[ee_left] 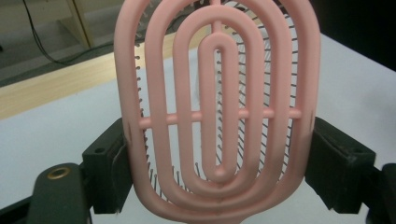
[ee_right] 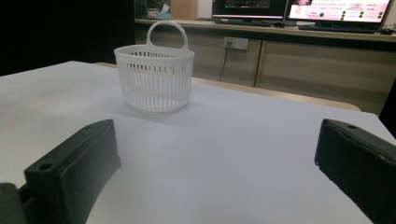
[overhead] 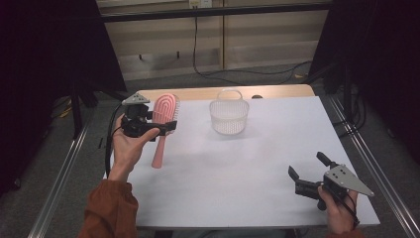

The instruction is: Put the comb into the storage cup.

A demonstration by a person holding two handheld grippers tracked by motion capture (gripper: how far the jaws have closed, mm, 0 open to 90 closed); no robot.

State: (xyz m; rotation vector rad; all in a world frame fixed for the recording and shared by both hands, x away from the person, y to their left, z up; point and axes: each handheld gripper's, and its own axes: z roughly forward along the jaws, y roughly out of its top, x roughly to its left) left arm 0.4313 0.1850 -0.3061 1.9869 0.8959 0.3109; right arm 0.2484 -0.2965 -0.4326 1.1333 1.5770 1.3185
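Observation:
A pink vented hairbrush point(overhead: 162, 124) is held off the white table point(overhead: 257, 163) at its left side, head up and handle hanging down. My left gripper point(overhead: 157, 128) is shut on the brush's head. In the left gripper view the two black jaws press on either side of the pink hairbrush point(ee_left: 217, 107), whose bristles face away. My right gripper point(overhead: 309, 167) rests low at the table's front right, open with nothing between its jaws. A white slotted basket point(overhead: 229, 113) with a loop handle stands at the back middle. From the right gripper point(ee_right: 215, 163), the basket point(ee_right: 155, 77) lies ahead to the left.
The table's wooden far edge point(overhead: 198, 92) shows behind the white sheet. Dark curtains and metal rails flank both sides. Cables run on the floor beyond the table. A counter with monitors point(ee_right: 336, 11) stands far behind in the right gripper view.

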